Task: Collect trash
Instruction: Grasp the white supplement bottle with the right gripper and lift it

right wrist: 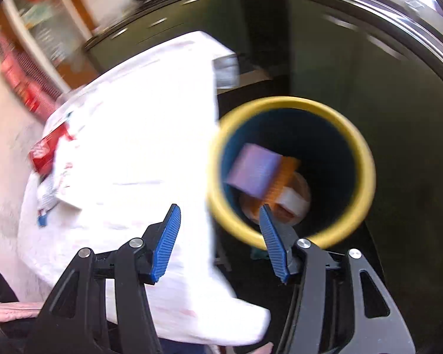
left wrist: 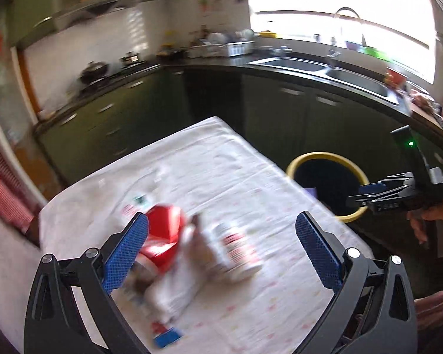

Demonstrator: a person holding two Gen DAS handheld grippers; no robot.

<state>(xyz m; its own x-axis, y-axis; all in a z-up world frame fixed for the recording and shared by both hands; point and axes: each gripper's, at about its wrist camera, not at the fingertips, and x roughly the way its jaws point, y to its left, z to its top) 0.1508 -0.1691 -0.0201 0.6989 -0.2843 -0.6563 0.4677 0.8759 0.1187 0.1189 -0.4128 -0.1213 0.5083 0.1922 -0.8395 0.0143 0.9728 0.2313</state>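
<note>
A pile of trash lies on the white-clothed table (left wrist: 227,159): a red packet (left wrist: 162,236), a crumpled white wrapper (left wrist: 174,289), a white bottle with a red label (left wrist: 236,250) and a small blue piece (left wrist: 167,336). My left gripper (left wrist: 221,230) is open just above this pile. A yellow-rimmed bin (right wrist: 292,103) stands beside the table and holds a purple box (right wrist: 254,168) and an orange and white cup (right wrist: 289,197). My right gripper (right wrist: 218,209) is open and empty over the bin's near rim. It also shows in the left wrist view (left wrist: 354,197).
Dark green kitchen cabinets (left wrist: 280,112) with a black counter and steel sink (left wrist: 325,67) run behind the table. A stove with a wok (left wrist: 94,70) is at the back left. The red packet (right wrist: 47,150) shows at the table's far side in the right wrist view.
</note>
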